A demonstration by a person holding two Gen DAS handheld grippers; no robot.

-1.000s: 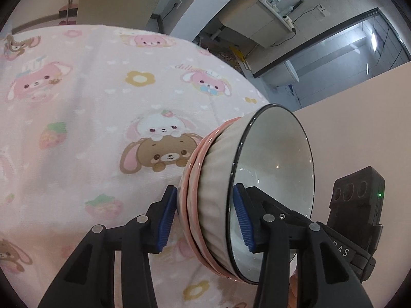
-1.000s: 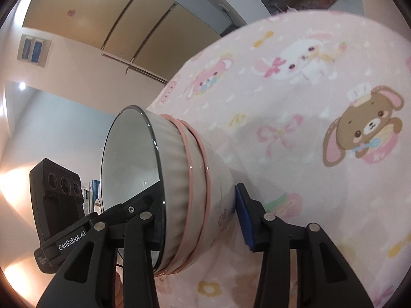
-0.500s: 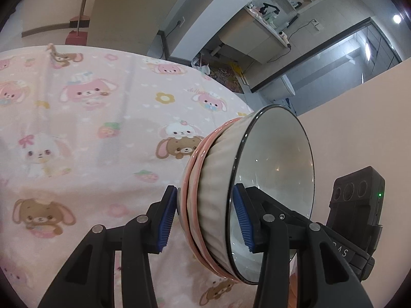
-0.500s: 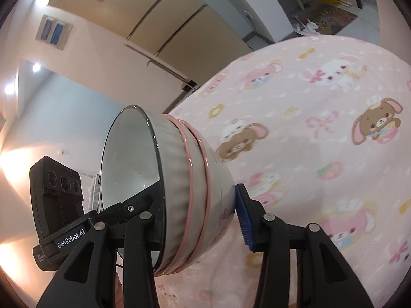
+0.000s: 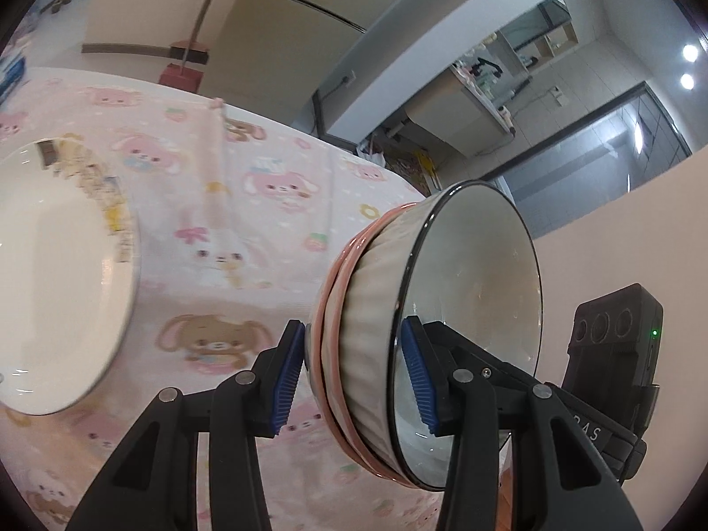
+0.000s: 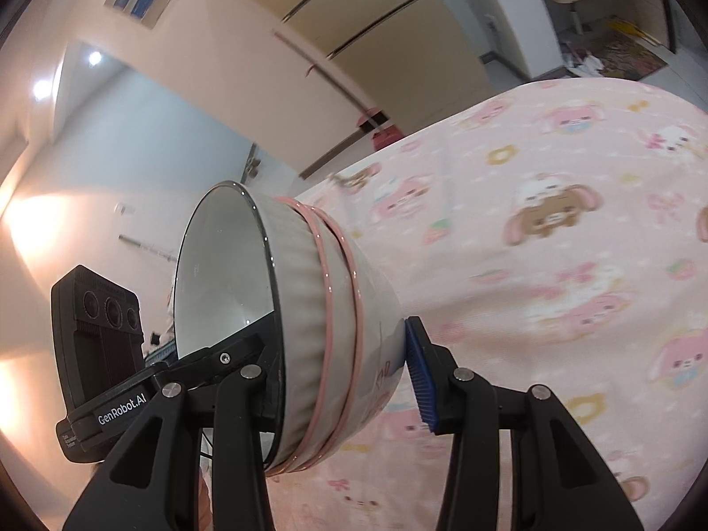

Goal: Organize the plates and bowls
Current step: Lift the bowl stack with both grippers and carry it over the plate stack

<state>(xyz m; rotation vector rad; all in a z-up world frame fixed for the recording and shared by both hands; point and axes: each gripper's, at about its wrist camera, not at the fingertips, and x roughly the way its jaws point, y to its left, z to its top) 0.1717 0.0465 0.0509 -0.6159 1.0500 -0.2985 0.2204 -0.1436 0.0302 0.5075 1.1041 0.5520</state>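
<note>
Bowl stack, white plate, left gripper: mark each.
bowl stack (image 5: 371,345), left wrist view, ribbed outer wall.
white plate (image 5: 57,274), left wrist view, inner face.
left gripper (image 5: 354,380), left wrist view, midway between fingertips.

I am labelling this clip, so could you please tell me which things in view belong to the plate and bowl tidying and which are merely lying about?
Part of the job:
- stack of bowls, clamped from both sides by the left gripper and right gripper
- white plate on the pink tablecloth

Just lying about:
- red broom against the wall
- floor mat
</note>
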